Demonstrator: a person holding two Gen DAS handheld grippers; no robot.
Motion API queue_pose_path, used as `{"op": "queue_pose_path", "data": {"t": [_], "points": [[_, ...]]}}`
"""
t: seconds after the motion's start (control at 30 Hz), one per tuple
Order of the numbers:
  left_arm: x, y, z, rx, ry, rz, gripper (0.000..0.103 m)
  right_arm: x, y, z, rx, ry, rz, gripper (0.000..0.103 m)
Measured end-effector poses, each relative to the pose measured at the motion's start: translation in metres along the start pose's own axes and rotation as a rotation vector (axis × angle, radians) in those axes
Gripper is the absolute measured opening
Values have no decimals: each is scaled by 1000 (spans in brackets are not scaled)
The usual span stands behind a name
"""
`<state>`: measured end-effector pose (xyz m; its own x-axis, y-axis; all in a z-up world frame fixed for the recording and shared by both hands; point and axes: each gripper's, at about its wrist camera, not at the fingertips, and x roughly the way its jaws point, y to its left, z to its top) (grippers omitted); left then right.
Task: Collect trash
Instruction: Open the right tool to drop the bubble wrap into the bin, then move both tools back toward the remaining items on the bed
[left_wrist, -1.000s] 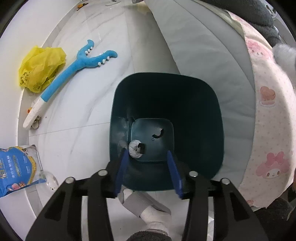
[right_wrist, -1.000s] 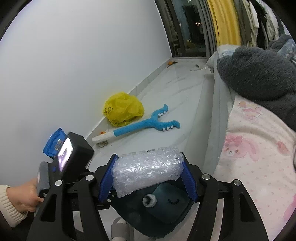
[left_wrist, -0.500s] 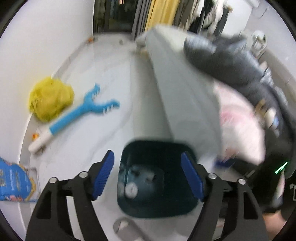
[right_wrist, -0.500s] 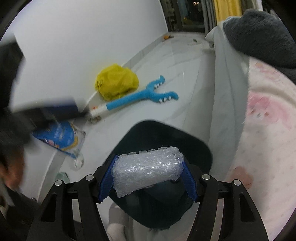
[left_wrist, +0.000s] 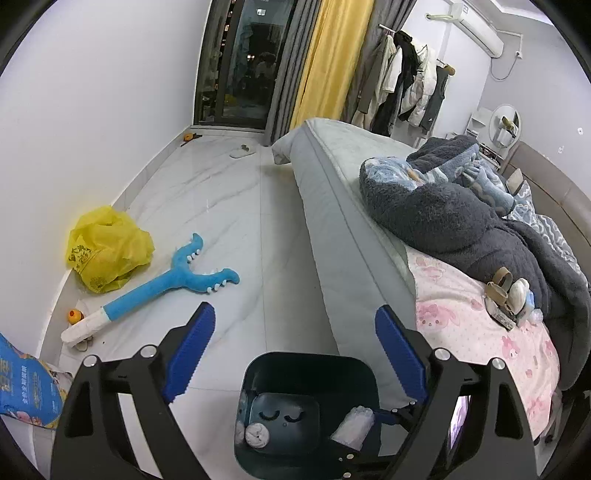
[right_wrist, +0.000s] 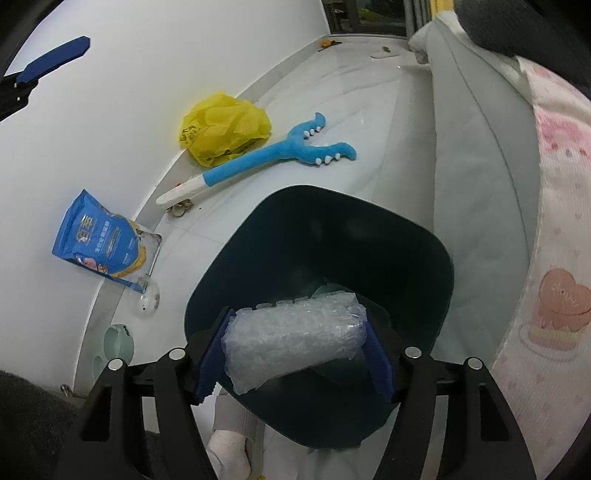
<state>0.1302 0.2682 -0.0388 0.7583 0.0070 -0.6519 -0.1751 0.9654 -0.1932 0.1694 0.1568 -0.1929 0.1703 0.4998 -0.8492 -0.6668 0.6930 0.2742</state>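
A dark teal bin (left_wrist: 258, 373) (right_wrist: 439, 266) stands on the floor beside the bed. My right gripper (right_wrist: 295, 356) hangs just over its mouth, pointing down, with a roll of bubble wrap (right_wrist: 295, 336) spanning its blue pads. Its jaws are opening, and the roll's ends still touch both pads. In the left wrist view the bubble wrap (left_wrist: 352, 428) shows inside the bin's outline, beside a white wad (left_wrist: 256, 435) at the bottom. My left gripper (left_wrist: 295, 328) is above the bin, its jaws opening wide with nothing between them.
A yellow plastic bag (left_wrist: 107, 247) (right_wrist: 225, 129) and a blue snack bag (left_wrist: 26, 387) (right_wrist: 99, 243) lie by the wall. A blue plush toy (left_wrist: 173, 280) lies on the floor. The bed (left_wrist: 351, 229) borders the bin's right side. A person's socked foot (right_wrist: 229, 446) is near the bin.
My left gripper rose out of the bin, tilted upward and spread its jaws wide. My right gripper came down with the bubble wrap toward the bin's mouth.
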Motion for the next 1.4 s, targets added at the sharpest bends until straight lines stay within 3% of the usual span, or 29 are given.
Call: {"op": "queue_pose_path", "data": {"t": [0.23,0.6,0.7,1.17,1.4], "points": [[-6,-23,6,56,-51,-14,97,-17,2,5,-8,-37,18,91],[-25,-65,23,79,-122,-57,99,-81,-13,12,3,-153,29,91],[-23,-80,28,88,-134,-76,99,-109,-21,11,-37,-208,-10,92],[11,-167,22,170,-97,-158,99,-197,-130,-10,102,-404,-153,96],[33,-194,23,171,-75,-178,99,-216,-178,-23,132,-423,-261,96]]}}
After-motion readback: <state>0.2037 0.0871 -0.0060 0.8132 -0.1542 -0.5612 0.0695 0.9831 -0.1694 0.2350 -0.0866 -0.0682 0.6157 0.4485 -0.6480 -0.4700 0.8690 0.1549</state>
